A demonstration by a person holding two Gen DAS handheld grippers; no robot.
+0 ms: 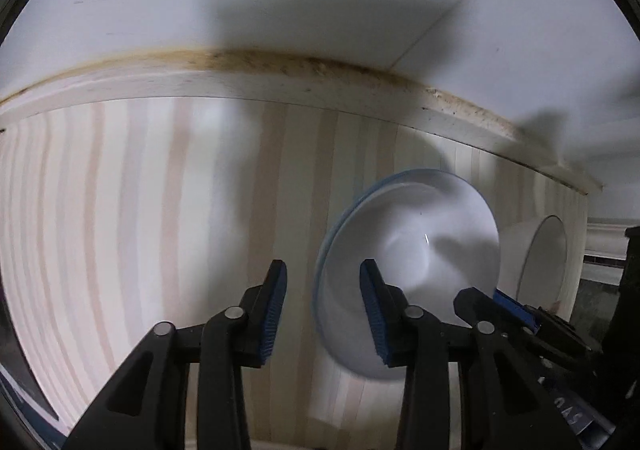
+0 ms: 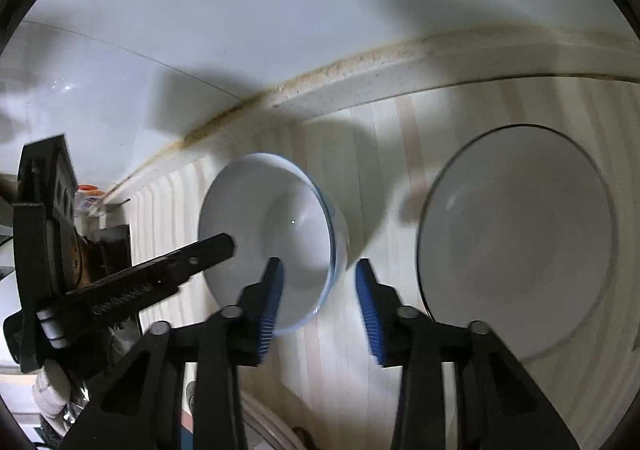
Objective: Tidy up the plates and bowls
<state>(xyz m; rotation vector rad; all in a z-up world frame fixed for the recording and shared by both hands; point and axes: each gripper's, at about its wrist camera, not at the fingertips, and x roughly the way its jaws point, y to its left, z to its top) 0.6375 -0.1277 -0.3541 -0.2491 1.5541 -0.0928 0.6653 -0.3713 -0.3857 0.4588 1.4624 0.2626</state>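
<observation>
Grippers left (image 1: 323,308) and right (image 2: 320,308) slightly parted, empty, above blue-rimmed bowl (image 2: 268,234) and neighbouring bowl (image 2: 516,238) on striped counter (image 1: 140,218).

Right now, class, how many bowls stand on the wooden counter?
2. The blue-rimmed bowl sits left, near the wall; the grey bowl sits to its right. Others may lie outside both views.

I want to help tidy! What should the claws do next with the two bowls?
Probably bring the right claw over the blue-rimmed bowl's near rim and pinch it. Both claws look empty, that rim lies just left of its fingers, and the bigger bowl sits empty beside it, ready for stacking.
</observation>
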